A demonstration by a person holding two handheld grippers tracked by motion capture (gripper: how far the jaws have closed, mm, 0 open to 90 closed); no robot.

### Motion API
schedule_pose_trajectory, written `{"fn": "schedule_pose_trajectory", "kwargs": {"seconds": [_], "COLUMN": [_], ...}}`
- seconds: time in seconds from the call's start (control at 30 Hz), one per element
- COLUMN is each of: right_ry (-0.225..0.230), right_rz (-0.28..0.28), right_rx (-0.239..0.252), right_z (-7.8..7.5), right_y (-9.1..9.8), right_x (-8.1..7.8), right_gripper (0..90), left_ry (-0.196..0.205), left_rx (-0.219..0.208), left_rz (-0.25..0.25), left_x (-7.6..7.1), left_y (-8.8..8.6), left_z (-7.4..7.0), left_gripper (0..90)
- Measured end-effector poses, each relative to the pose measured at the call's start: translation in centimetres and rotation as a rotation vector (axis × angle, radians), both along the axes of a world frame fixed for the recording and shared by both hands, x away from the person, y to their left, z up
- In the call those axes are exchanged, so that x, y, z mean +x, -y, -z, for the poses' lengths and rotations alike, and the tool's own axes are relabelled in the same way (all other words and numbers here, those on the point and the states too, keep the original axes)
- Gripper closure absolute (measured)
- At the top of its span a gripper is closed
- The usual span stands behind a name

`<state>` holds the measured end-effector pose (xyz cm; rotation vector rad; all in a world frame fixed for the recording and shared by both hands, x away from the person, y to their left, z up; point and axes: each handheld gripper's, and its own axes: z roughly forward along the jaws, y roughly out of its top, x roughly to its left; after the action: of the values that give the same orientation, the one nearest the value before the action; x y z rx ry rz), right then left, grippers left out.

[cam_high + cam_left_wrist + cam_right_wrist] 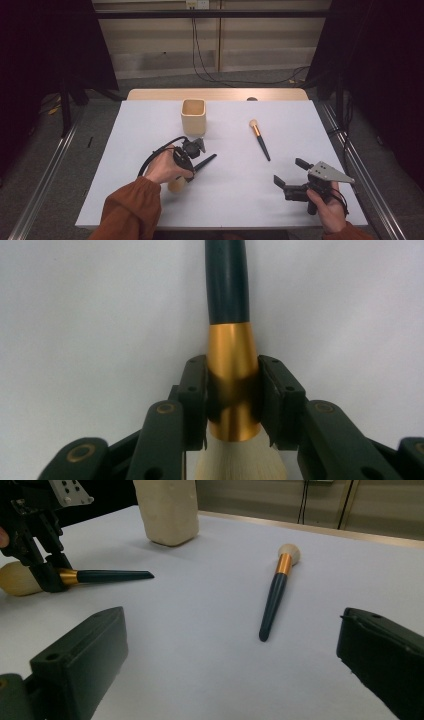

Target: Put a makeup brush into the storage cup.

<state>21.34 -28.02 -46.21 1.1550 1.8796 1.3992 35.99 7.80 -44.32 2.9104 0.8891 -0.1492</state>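
No writing can be read on anything. Two makeup brushes lie on the white counter [240, 190] and one cream cup [193, 116] stands behind them. The left claw [233, 390] is clamped on the gold ferrule of the near brush [231, 345] at the counter's left — the other brush [259, 138] lies free mid-counter. The right claw [235, 675] stands apart, holding nothing. Grey carpet surrounds the counter — dark curtains hang at both sides.

Lab: black curtains [45, 45], floor rails [45, 170]
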Motion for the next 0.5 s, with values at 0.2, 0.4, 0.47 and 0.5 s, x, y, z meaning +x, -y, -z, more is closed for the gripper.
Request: {"fn": "schedule_pose_trajectory", "kwargs": {"seconds": [0.2,0.4,0.47,0.5], "right_ry": [-0.001,-0.001,-0.001,-0.002], "right_rz": [0.000,0.000,0.000,0.000], "right_rx": [0.001,0.001,0.001,0.001], "right_z": [0.0,0.0,0.0,0.0], "right_y": [0.0,0.0,0.0,0.0], "right_x": [0.0,0.0,0.0,0.0], "right_gripper": [0.0,0.0,0.0,0.0], "left_ry": [-0.023,-0.004,0.007,0.014], "left_rx": [-0.049,-0.092,-0.110,-0.113], "left_rz": [-0.019,-0.051,-0.071,-0.075], "left_x": [0.1,0.3,0.4,0.5], "left_y": [-0.6,-1.0,-1.2,-1.4], "left_z": [-0.1,-0.6,-0.8,-1.0], "left_gripper": [66.5,66.5,66.5,66.5]}}
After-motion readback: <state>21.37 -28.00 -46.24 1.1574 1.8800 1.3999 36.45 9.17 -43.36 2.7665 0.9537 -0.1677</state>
